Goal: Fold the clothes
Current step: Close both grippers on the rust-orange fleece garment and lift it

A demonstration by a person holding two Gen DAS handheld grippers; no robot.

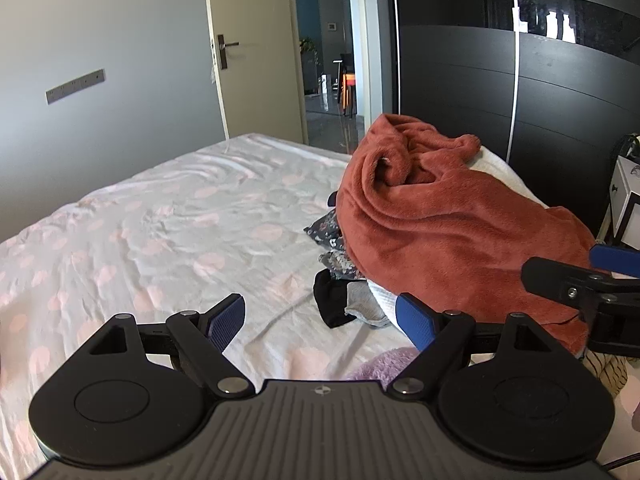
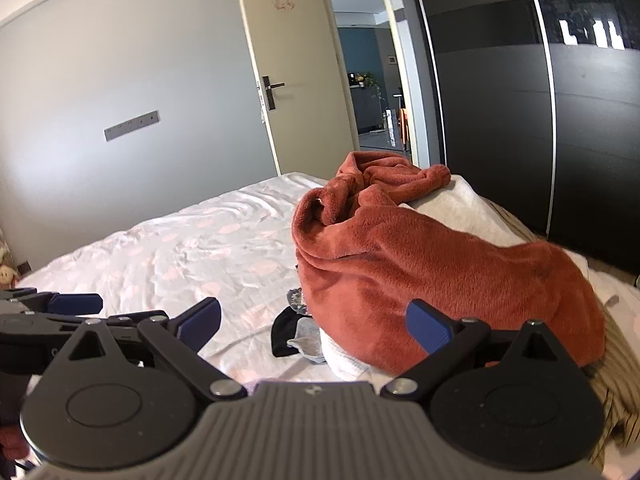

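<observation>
Open tools (image 1: pixel 320 320) before clothes pile (image 1: pixel 452 232)

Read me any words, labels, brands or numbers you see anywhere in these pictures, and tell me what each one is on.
No text can be read.
Door: faint scribble at its top edge in the left wrist view, too blurred to read.
Door sticker: a picture, no lettering visible.
Small wall panel beyond the doorway: too small to read.

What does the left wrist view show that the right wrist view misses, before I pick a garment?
Only the left wrist view shows the lilac fuzzy fabric under the open left gripper and a white cabinet at far right. Only the right wrist view shows a stuffed toy at the left edge. Both show the rust fleece topping the pile, the black garment, and the open right gripper.
</observation>
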